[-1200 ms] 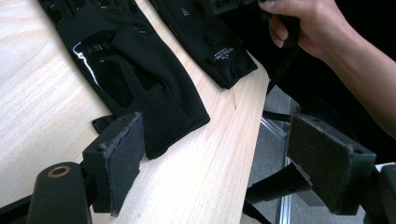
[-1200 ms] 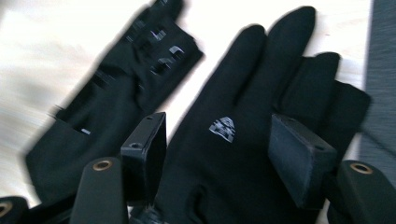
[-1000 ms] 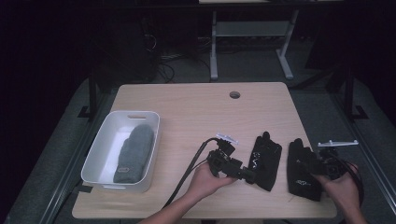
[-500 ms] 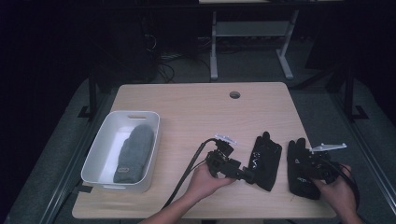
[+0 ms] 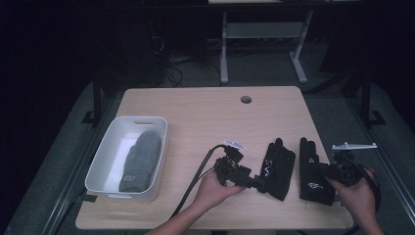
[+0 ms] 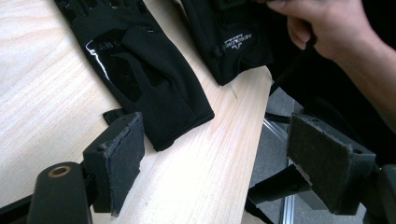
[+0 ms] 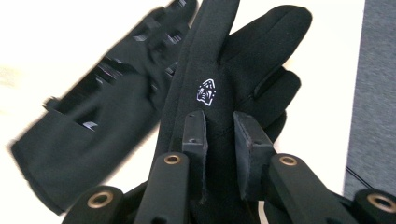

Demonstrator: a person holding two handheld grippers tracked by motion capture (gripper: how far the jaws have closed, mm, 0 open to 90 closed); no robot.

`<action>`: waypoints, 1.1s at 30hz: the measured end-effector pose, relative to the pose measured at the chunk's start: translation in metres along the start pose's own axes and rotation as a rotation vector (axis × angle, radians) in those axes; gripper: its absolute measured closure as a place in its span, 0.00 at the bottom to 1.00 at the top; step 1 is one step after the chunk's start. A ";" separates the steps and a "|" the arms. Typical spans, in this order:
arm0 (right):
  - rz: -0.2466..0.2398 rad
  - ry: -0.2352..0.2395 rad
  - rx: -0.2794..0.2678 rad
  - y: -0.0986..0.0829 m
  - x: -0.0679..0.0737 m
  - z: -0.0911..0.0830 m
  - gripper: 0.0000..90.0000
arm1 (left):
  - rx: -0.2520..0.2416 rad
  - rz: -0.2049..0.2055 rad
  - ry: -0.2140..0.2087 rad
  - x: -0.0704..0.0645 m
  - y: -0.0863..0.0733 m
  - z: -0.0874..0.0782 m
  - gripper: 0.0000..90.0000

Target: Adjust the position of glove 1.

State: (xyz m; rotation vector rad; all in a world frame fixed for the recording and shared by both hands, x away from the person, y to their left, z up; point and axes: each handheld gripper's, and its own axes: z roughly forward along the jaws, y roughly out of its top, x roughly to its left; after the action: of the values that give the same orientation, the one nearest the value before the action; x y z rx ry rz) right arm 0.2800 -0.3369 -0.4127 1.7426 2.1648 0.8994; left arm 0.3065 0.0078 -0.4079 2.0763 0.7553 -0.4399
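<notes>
My right gripper (image 7: 219, 135) is pinching the right glove (image 7: 233, 70) near the table (image 5: 195, 112) front-right edge. My left gripper (image 6: 215, 158) is spread wide, just short of the left glove (image 6: 140, 70) cuff.

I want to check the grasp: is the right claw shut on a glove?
Shut on the right glove: right claw pinches its fabric.

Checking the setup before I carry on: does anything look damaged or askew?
The foam pad on the left gripper looks torn and ragged along its edge. The black gloves lie flat; one cuff nears the table edge.
</notes>
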 end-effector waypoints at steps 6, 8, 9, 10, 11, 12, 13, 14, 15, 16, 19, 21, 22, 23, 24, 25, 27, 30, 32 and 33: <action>-0.003 0.036 -0.037 0.018 0.015 -0.004 0.84 | -0.006 0.007 0.007 0.002 -0.001 -0.005 0.22; -0.001 0.044 -0.045 0.022 0.020 -0.004 0.84 | -0.008 0.003 0.011 0.002 -0.001 -0.007 0.22; -0.004 0.052 -0.052 0.024 0.022 -0.003 0.84 | -0.010 0.000 0.011 0.003 -0.001 -0.008 0.22; -0.001 0.056 -0.051 0.026 0.025 -0.002 0.84 | -0.013 -0.001 0.014 0.003 -0.002 -0.009 0.22; 0.000 0.062 -0.054 0.028 0.028 -0.001 0.84 | -0.015 0.002 0.012 0.003 -0.002 -0.010 0.22; 0.000 0.072 -0.058 0.029 0.031 0.001 0.84 | -0.012 0.001 0.014 0.003 -0.003 -0.011 0.22; -0.003 0.086 -0.065 0.031 0.033 0.002 0.84 | -0.013 -0.002 0.014 0.003 -0.003 -0.011 0.22; 0.007 0.100 -0.062 0.032 0.035 0.004 0.84 | -0.014 -0.002 0.017 0.003 -0.004 -0.012 0.22; 0.006 0.104 -0.061 0.033 0.038 0.006 0.84 | -0.013 0.000 0.019 0.004 -0.004 -0.013 0.22; 0.003 0.108 -0.067 0.034 0.040 0.008 0.84 | -0.015 0.004 0.018 0.005 -0.005 -0.014 0.22; 0.033 0.134 -0.072 0.036 0.046 0.015 0.84 | -0.014 -0.005 0.023 0.006 -0.007 -0.015 0.22; 0.055 0.140 -0.070 0.037 0.051 0.019 0.84 | -0.012 -0.012 0.025 0.006 -0.008 -0.016 0.22; 0.065 0.148 -0.071 0.038 0.053 0.021 0.84 | -0.016 -0.014 0.025 0.007 -0.008 -0.016 0.22; 0.068 0.155 -0.073 0.038 0.054 0.024 0.84 | -0.017 -0.014 0.027 0.007 -0.008 -0.016 0.22; 0.077 0.152 -0.073 0.039 0.057 0.026 0.84 | -0.016 -0.015 0.028 0.007 -0.008 -0.017 0.22; 0.078 0.154 -0.074 0.039 0.058 0.028 0.84 | -0.016 -0.015 0.026 0.008 -0.008 -0.017 0.22; 0.094 0.146 -0.074 0.039 0.062 0.032 0.84 | -0.019 -0.016 0.029 0.009 -0.009 -0.018 0.22; 0.106 0.122 -0.065 0.037 0.065 0.038 0.83 | -0.018 -0.023 0.032 0.011 -0.010 -0.018 0.22; 0.112 0.103 -0.063 0.035 0.066 0.043 0.82 | -0.014 -0.026 0.033 0.012 -0.012 -0.017 0.22; 0.107 0.098 -0.061 0.033 0.067 0.047 0.81 | -0.011 -0.028 0.033 0.012 -0.012 -0.017 0.22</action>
State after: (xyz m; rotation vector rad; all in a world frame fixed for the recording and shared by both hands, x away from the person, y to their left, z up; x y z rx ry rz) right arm 0.3132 -0.2555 -0.4166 1.8361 2.0950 1.0869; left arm 0.3079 0.0311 -0.4127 2.0693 0.8054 -0.4165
